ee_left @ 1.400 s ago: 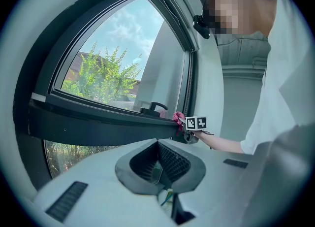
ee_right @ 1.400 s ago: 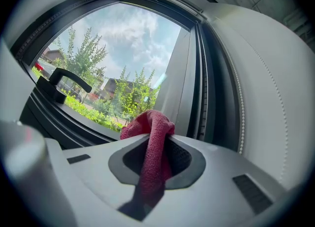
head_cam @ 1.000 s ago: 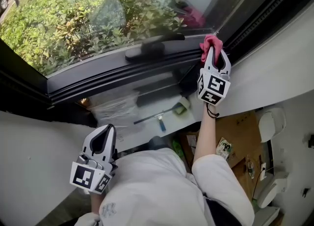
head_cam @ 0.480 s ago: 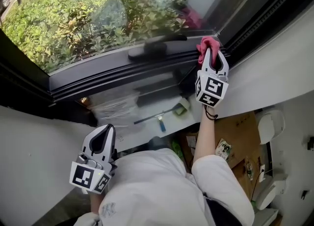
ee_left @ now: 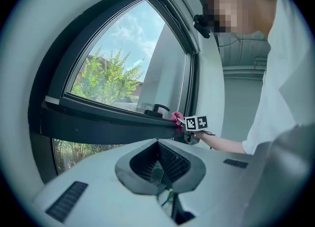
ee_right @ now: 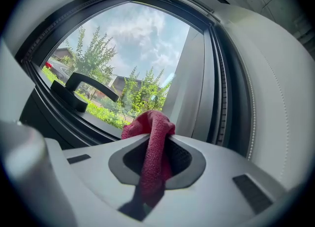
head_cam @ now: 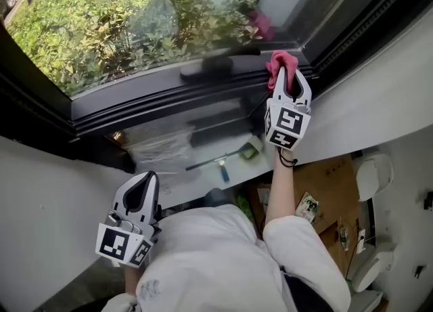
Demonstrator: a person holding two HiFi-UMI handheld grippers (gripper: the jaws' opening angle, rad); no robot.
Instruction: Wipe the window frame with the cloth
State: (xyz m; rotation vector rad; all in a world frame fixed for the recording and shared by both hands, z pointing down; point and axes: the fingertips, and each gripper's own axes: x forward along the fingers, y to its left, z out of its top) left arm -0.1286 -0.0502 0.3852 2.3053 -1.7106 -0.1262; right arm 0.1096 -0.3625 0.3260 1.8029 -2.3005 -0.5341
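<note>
Sunlit shrubs fill the glass beyond the dark window frame (head_cam: 169,101), where the right claw (head_cam: 289,72) pinches a pink cloth (head_cam: 280,61) at its far-right corner. Soft and light, the cloth looks best gripped mid-fold. The left claw (head_cam: 143,181) hangs near, pressed together, empty.
</note>
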